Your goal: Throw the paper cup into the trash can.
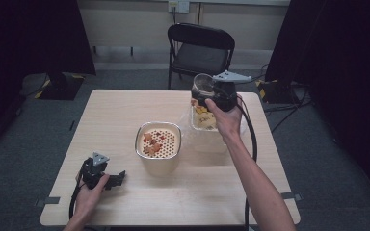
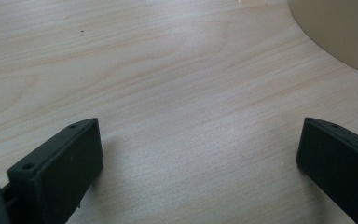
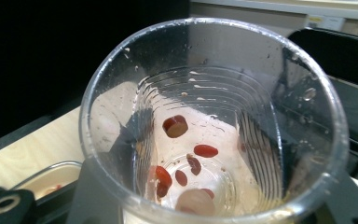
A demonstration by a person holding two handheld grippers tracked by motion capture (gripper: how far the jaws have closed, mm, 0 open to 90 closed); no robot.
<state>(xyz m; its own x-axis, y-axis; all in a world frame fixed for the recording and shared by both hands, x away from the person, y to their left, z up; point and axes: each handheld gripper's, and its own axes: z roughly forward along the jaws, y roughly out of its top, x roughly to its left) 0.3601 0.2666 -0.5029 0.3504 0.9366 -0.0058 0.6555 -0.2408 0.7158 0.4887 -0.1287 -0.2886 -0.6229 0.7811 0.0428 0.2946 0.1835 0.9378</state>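
Clear plastic cup (image 3: 213, 126) is what matters here: it's pinched in the right tool (image 1: 215, 94), held up in the air over the far right part of the bench (image 1: 125, 115), just above a clear tub (image 1: 203, 120) with yellowish food bits in it. From the right tool's own camera you look straight into the cup's mouth, so its long axis runs along the tool; a few red beans and pale chunks sit stuck near the bottom. The cream bowl with the perforated strainer insert (image 1: 158, 140) is down and to the left of the cup, near mid-bench. I'd guess any tipping goes that way or into the tub. Left tool (image 2: 200, 163) rests spread wide and empty on the wood at the near left corner, well apart from it all.
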